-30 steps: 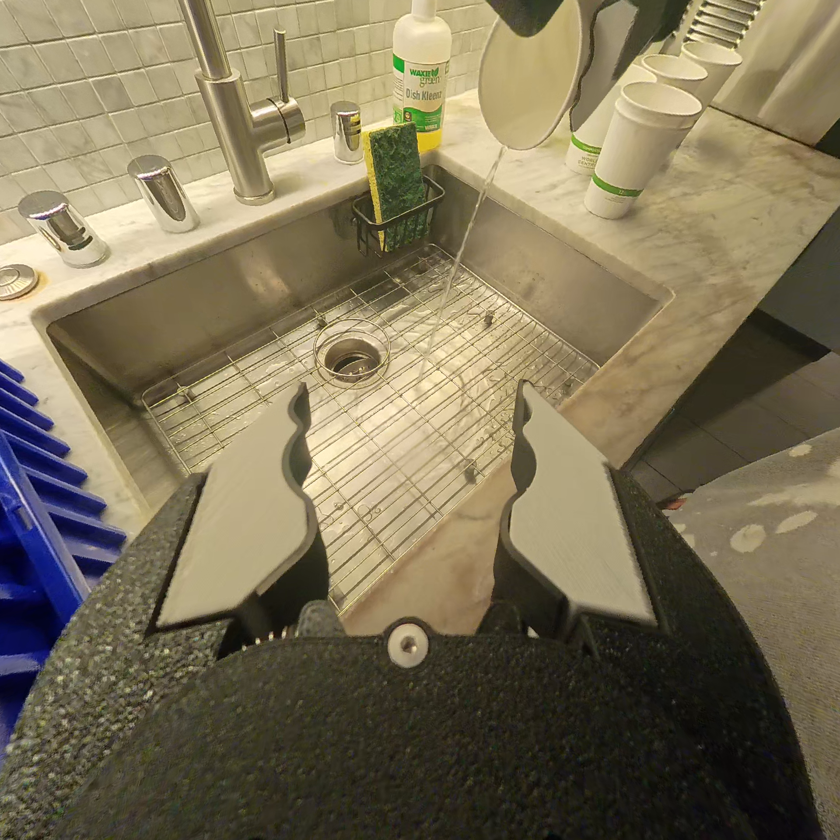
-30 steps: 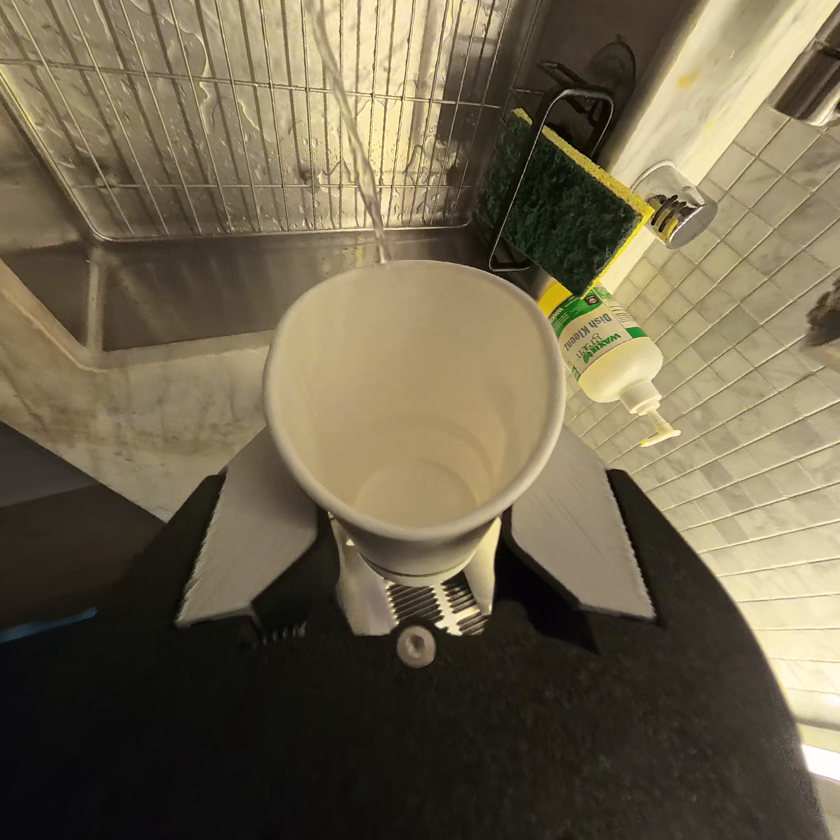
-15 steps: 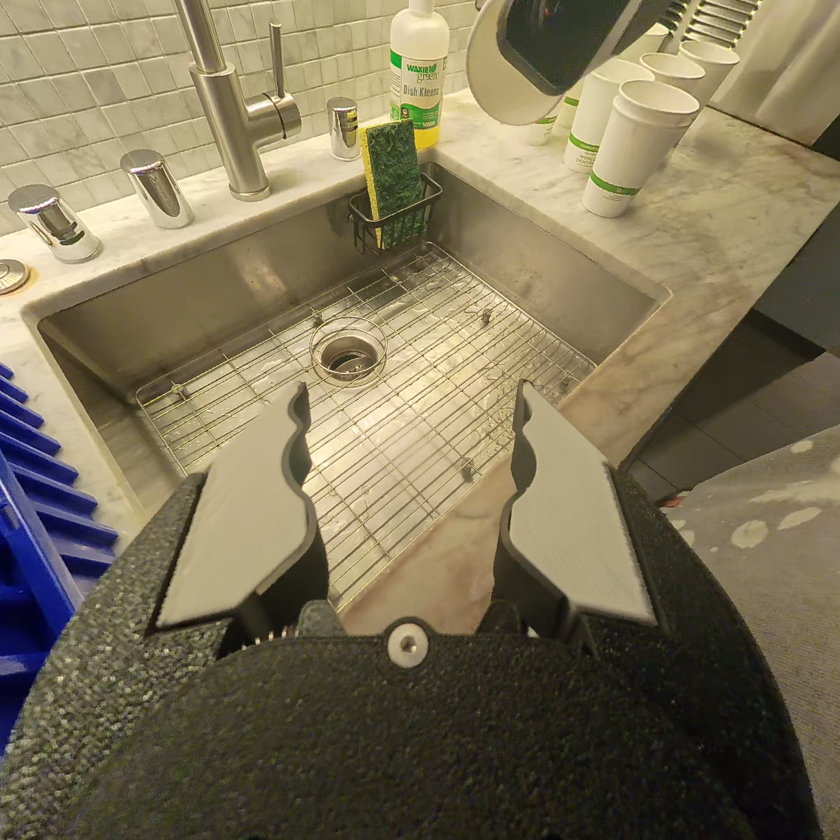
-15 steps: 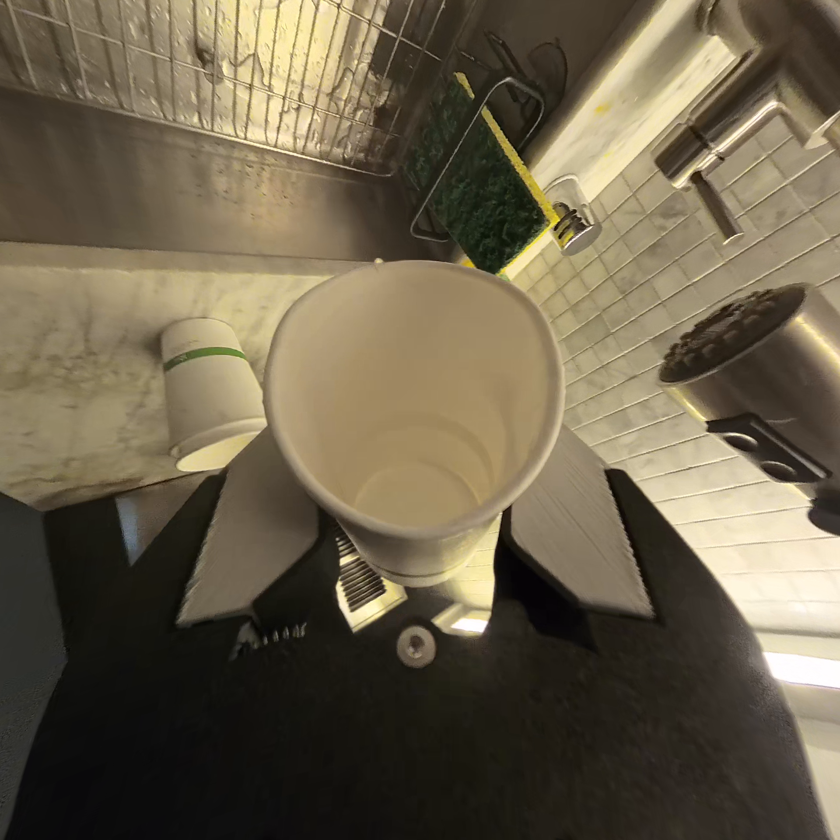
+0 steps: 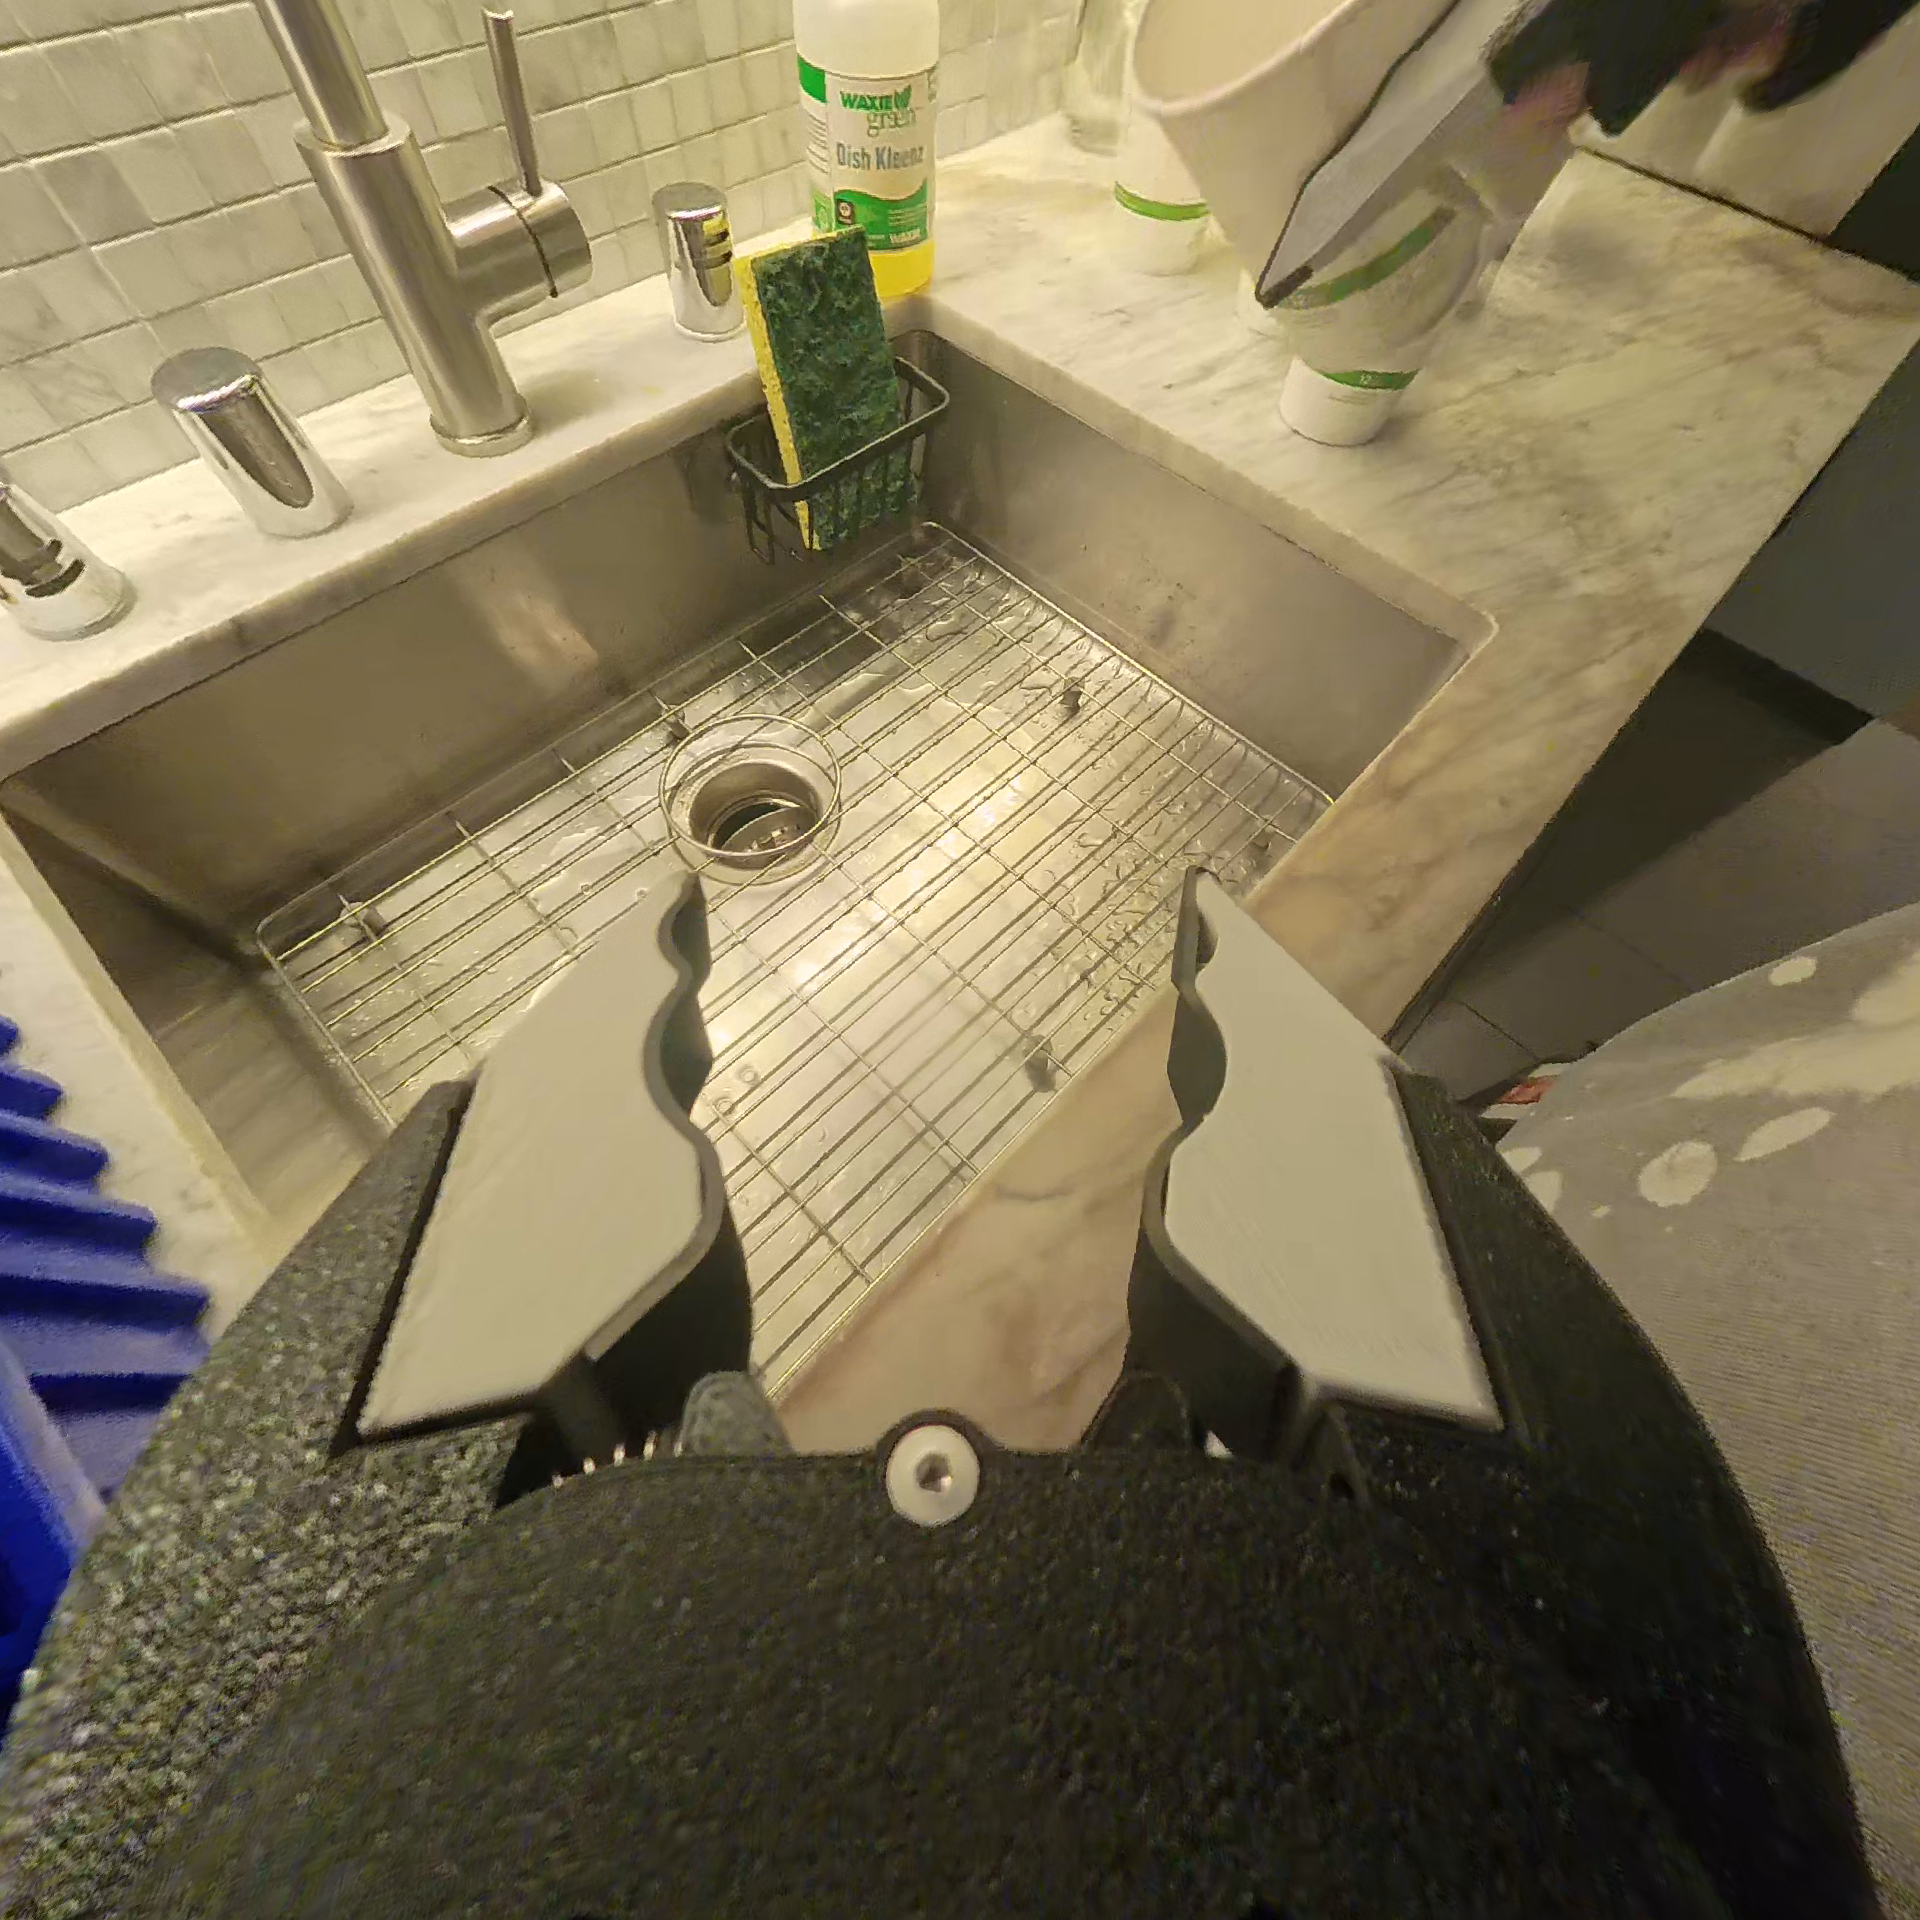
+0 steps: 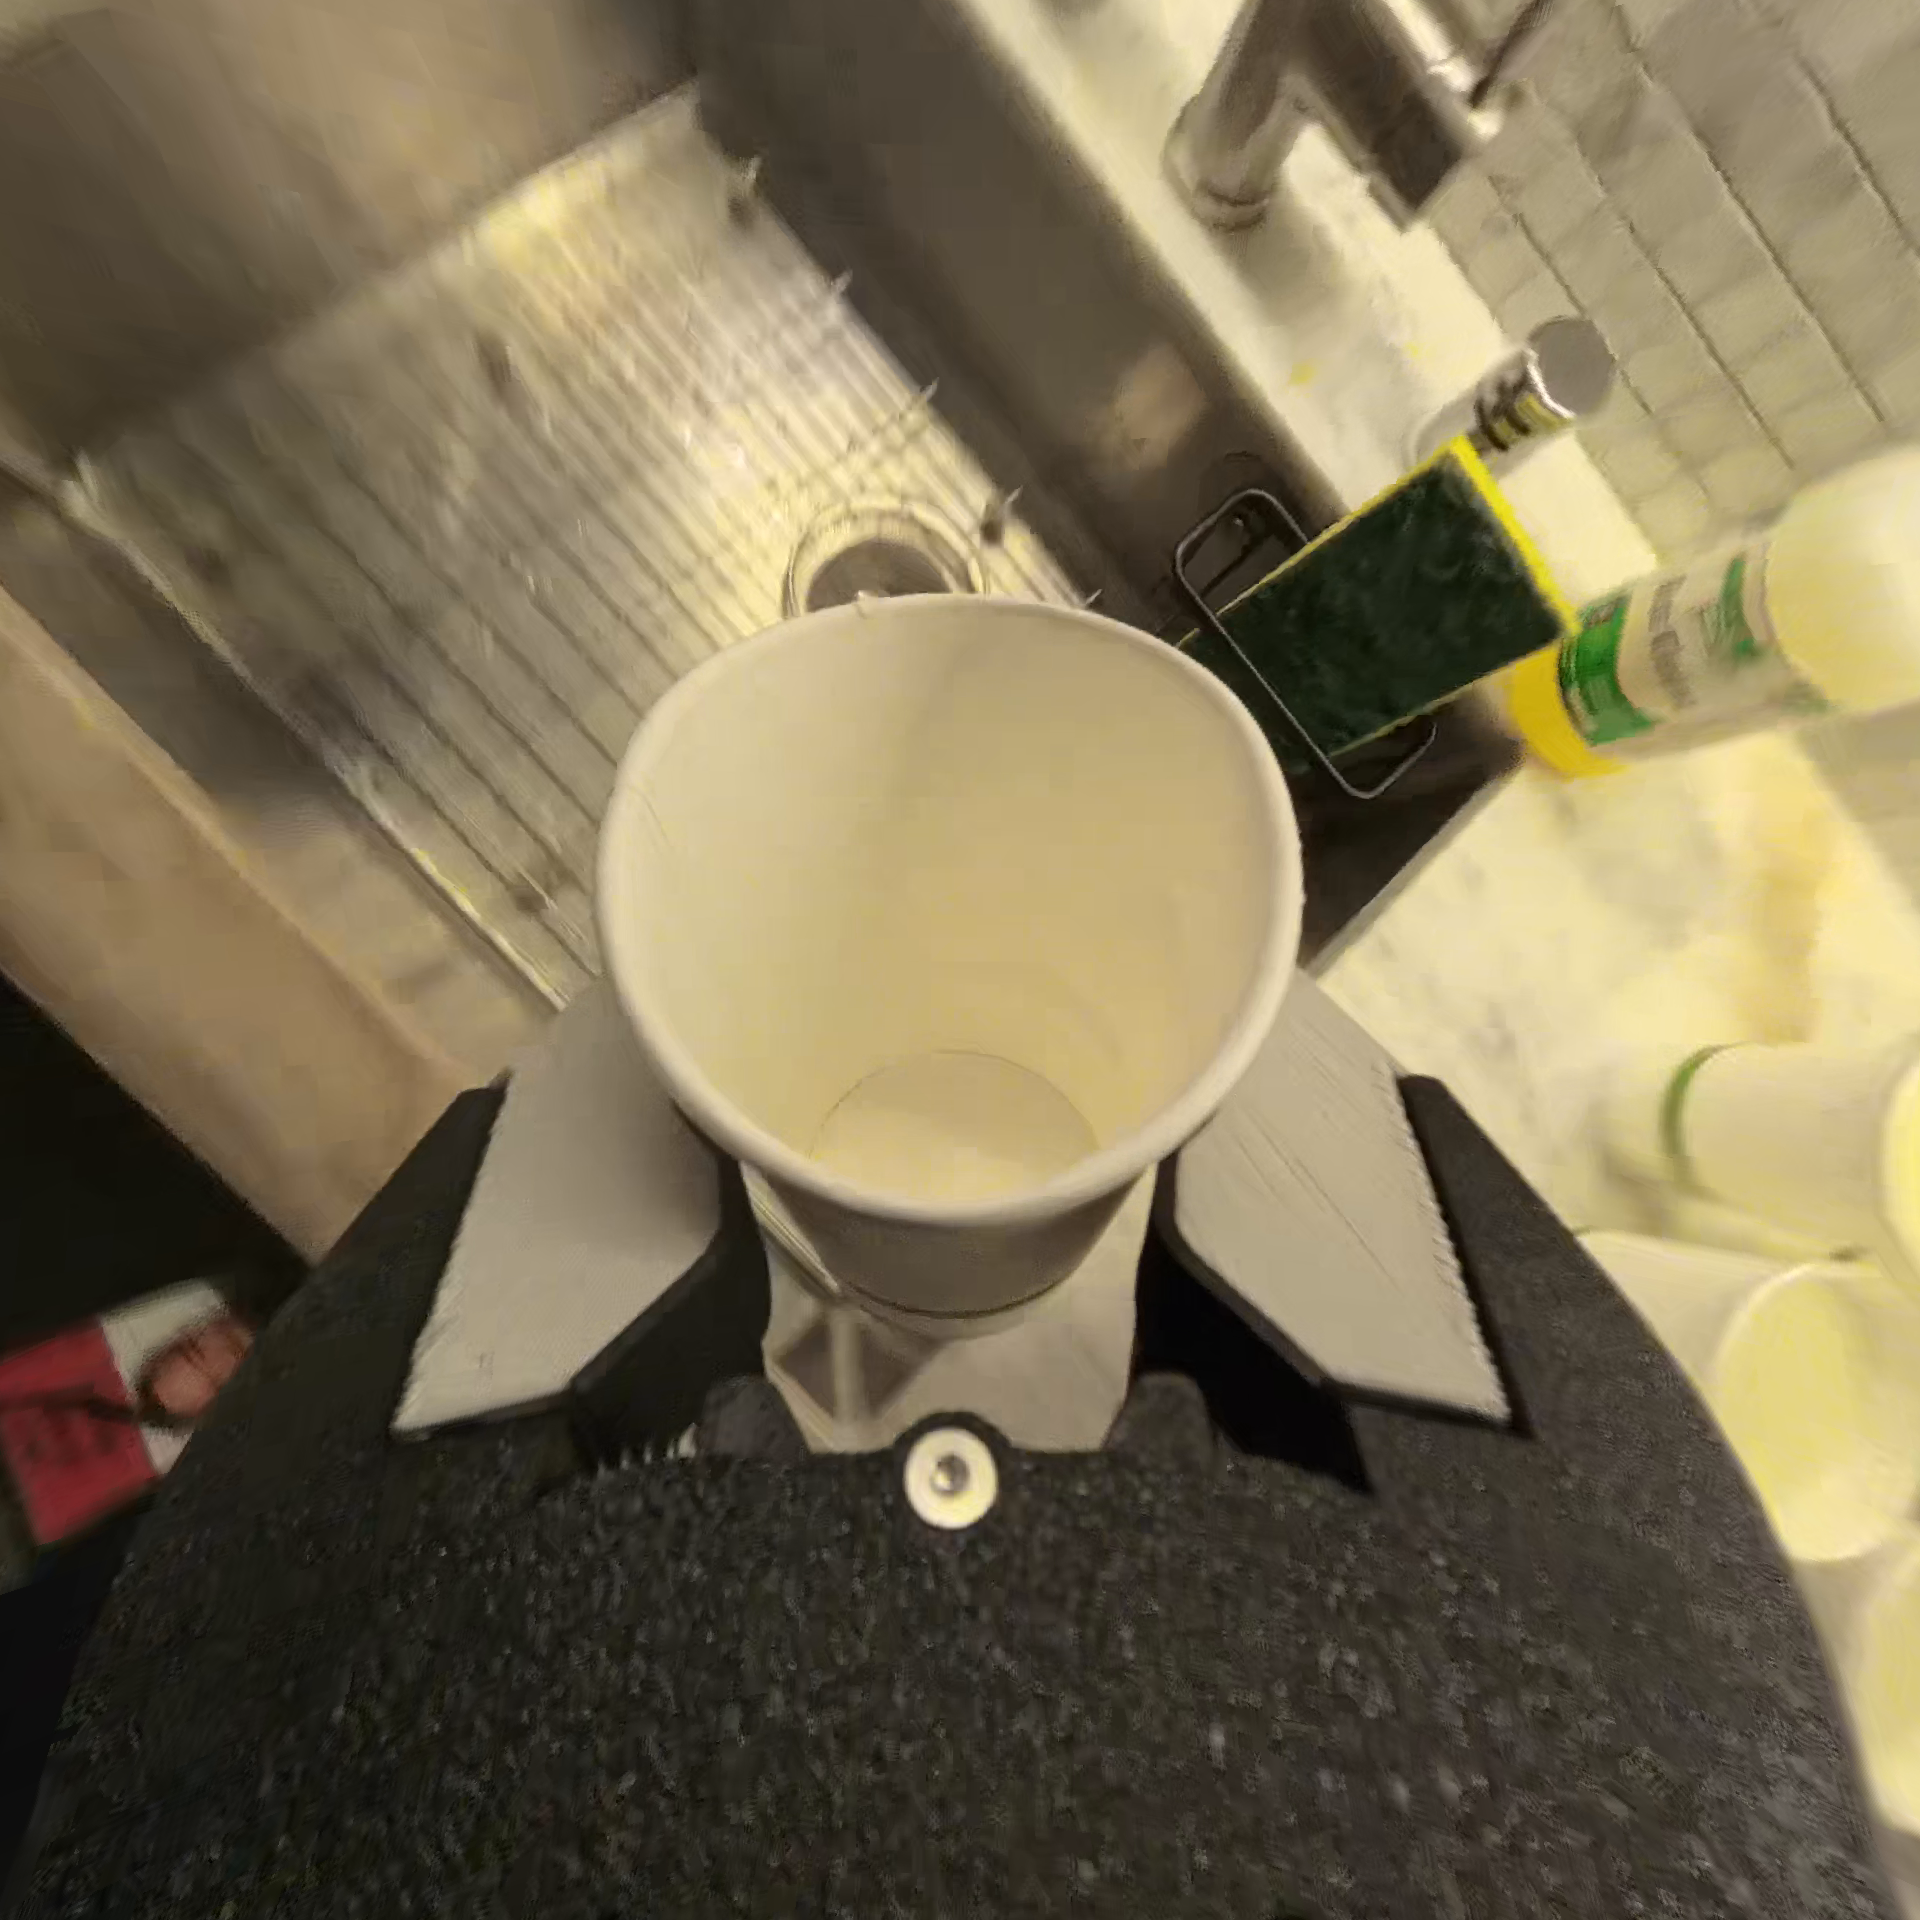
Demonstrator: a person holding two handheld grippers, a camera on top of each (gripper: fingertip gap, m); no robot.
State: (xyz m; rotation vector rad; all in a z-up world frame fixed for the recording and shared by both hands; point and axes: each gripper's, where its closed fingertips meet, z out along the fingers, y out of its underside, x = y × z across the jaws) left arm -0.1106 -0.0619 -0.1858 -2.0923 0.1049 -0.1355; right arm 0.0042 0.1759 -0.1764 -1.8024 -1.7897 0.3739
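My right gripper (image 6: pixel 951 1049) is shut on a white paper cup (image 6: pixel 940 894), its mouth facing the camera and its inside looking empty. In the left wrist view the same cup (image 5: pixel 1247 114) is held near upright over the counter's back right, with a grey finger (image 5: pixel 1371 187) along its side. My left gripper (image 5: pixel 935 925) is open and empty, hovering above the front edge of the steel sink (image 5: pixel 1299 582). A wire grid (image 5: pixel 883 935) with water drops covers the sink floor around the drain (image 5: pixel 750 810).
A green and yellow sponge (image 5: pixel 826 353) stands in a black caddy at the sink's back wall. A soap bottle (image 5: pixel 868 135), a faucet (image 5: pixel 416 239) and chrome fittings (image 5: pixel 249 442) line the back. More paper cups (image 5: pixel 1351 353) stand on the marble counter (image 5: pixel 1558 436). A blue rack (image 5: pixel 62 1247) is at left. My right gripper is the nearer one to the faucet (image 5: pixel 416 239): about 35 cm, against 40 cm.
The right gripper stopped pouring water into the sink and turned the cup back from tipped to near upright, moving right over the counter. The left gripper barely moved.
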